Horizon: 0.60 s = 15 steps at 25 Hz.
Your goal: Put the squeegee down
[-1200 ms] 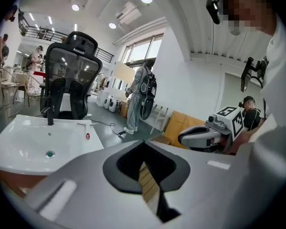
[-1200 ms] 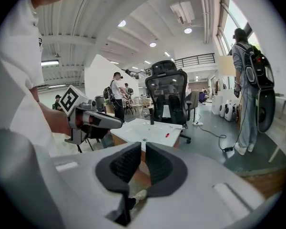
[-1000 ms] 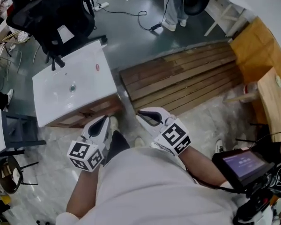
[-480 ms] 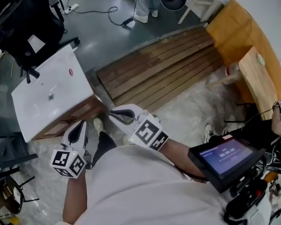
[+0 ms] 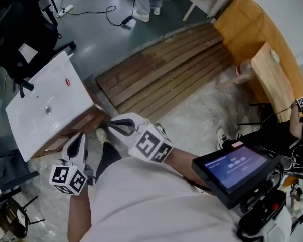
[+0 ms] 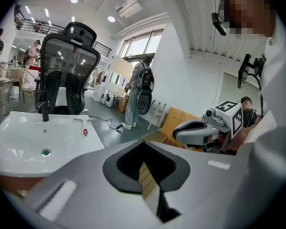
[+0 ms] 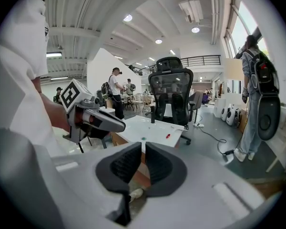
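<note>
A white T-shaped tool with a red mark, apparently the squeegee [image 5: 67, 82] [image 6: 85, 129], lies flat on the white sink top [image 5: 40, 120] [image 6: 14, 147] beside the drain. My left gripper [image 5: 80, 135] [image 6: 144, 143] hangs near the sink's front corner, its jaws shut with nothing between them. To its right my right gripper [image 5: 112, 123] [image 7: 144, 146] is held over the floor, its pads together and empty. Each gripper shows in the other's view: the right gripper [image 6: 177, 135] and the left gripper [image 7: 120, 126]. Neither touches the squeegee.
A black faucet [image 5: 23, 87] stands at the sink's back edge. Behind it is a black office chair [image 5: 12, 29] [image 7: 170, 92]. A slatted wooden platform [image 5: 161, 74] lies ahead, a wooden bench [image 5: 272, 77] right. A person [image 6: 136, 97] stands beyond. A screen [image 5: 233, 164] sits by my right arm.
The head view has swung to the right, so the sink and the wooden platform sit further left in the picture. Both grippers stay shut and empty, close to my body.
</note>
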Each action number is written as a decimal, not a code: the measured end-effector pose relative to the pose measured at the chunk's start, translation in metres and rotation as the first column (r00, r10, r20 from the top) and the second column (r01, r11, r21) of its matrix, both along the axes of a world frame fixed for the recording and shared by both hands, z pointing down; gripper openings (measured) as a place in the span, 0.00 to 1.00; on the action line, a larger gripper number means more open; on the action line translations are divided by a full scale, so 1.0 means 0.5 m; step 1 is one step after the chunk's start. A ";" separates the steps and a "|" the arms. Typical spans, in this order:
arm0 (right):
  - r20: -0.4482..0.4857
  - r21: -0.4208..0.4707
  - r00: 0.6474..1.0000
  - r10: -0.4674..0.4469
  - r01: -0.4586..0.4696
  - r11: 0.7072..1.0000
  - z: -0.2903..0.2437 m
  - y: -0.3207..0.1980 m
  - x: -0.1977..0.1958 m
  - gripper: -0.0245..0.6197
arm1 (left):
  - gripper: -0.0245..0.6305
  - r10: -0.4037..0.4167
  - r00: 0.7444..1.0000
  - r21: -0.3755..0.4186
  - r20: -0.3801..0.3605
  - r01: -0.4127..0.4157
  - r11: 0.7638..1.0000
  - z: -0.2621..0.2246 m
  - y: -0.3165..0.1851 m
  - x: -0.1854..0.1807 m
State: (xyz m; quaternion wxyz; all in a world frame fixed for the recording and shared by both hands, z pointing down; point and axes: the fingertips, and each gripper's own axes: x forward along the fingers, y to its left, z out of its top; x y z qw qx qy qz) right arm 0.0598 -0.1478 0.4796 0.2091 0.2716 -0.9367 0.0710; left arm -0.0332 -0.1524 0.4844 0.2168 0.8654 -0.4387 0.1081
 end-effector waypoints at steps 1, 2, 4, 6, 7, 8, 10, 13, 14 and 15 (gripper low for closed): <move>-0.001 0.001 1.000 -0.001 0.001 1.000 0.000 -0.004 -0.003 0.08 | 0.05 0.001 1.000 -0.002 0.001 -0.001 1.000 0.002 -0.003 -0.002; -0.003 -0.001 1.000 -0.002 0.002 1.000 0.003 -0.010 -0.007 0.08 | 0.05 0.000 1.000 -0.005 0.001 0.000 1.000 0.006 -0.008 -0.006; -0.009 -0.009 1.000 -0.002 0.002 1.000 0.011 -0.027 -0.017 0.08 | 0.05 0.000 1.000 -0.013 0.001 0.000 1.000 0.016 -0.025 -0.017; -0.015 -0.016 1.000 -0.001 0.001 1.000 0.021 -0.051 -0.032 0.08 | 0.05 0.000 1.000 -0.020 0.000 0.000 1.000 0.026 -0.047 -0.032; -0.018 -0.021 1.000 -0.001 0.000 1.000 0.025 -0.063 -0.039 0.08 | 0.05 -0.001 1.000 -0.024 -0.001 0.001 1.000 0.029 -0.059 -0.039; -0.022 -0.026 1.000 -0.001 0.001 1.000 0.029 -0.073 -0.044 0.08 | 0.05 -0.002 1.000 -0.027 -0.001 0.002 1.000 0.032 -0.069 -0.045; -0.026 -0.033 1.000 -0.003 0.002 0.999 0.034 -0.090 -0.052 0.08 | 0.05 -0.004 1.000 -0.031 -0.001 0.004 1.000 0.037 -0.087 -0.054; -0.029 -0.035 1.000 -0.006 0.005 0.999 0.040 -0.114 -0.067 0.08 | 0.05 -0.003 1.000 -0.034 -0.001 0.003 0.999 0.042 -0.113 -0.067; -0.031 -0.036 0.999 -0.008 0.007 0.999 0.043 -0.124 -0.072 0.08 | 0.05 -0.002 1.000 -0.034 -0.002 0.002 0.999 0.044 -0.123 -0.071; -0.035 -0.037 0.999 -0.009 0.007 0.999 0.045 -0.134 -0.077 0.08 | 0.05 -0.003 1.000 -0.034 -0.003 0.002 0.999 0.045 -0.134 -0.077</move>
